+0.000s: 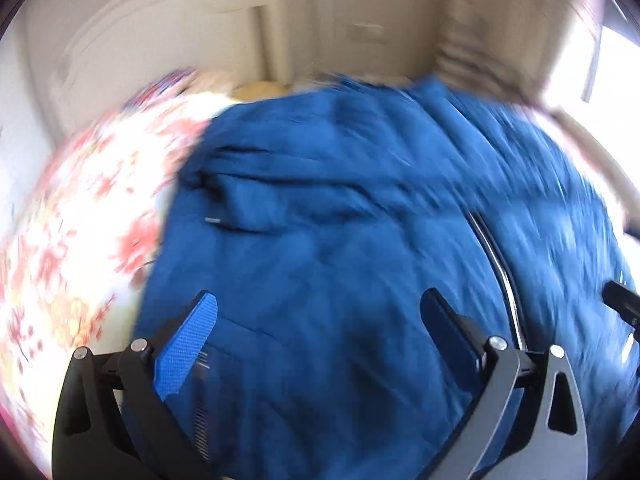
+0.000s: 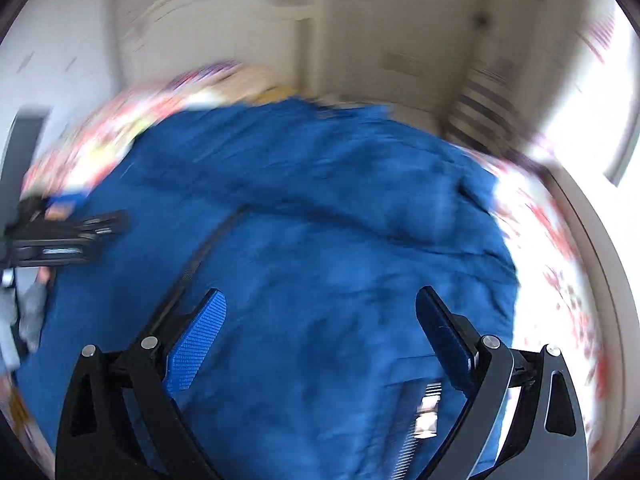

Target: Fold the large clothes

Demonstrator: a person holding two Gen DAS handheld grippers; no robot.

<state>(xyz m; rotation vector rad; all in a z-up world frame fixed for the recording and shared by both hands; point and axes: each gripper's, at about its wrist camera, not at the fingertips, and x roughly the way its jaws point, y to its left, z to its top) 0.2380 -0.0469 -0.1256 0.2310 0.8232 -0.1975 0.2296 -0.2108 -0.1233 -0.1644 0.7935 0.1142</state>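
Observation:
A large blue jacket (image 1: 340, 220) lies spread over a floral bedsheet (image 1: 72, 240), blurred by motion. Its zipper (image 1: 504, 272) runs down the right side of the left wrist view and shows as a dark line (image 2: 200, 256) in the right wrist view. My left gripper (image 1: 320, 304) hovers over the jacket, open, nothing between its blue pads. My right gripper (image 2: 320, 300) hangs open above the jacket (image 2: 320, 200) too. The left gripper (image 2: 68, 232) shows at the left edge of the right wrist view; a black part of the right gripper (image 1: 622, 308) shows at the left wrist view's right edge.
The floral bedsheet (image 2: 560, 272) extends past the jacket on both sides. Cream walls and a panelled door (image 1: 180, 32) stand behind the bed. A bright window (image 1: 612, 64) is at the far right. A striped object (image 2: 480, 112) leans near the corner.

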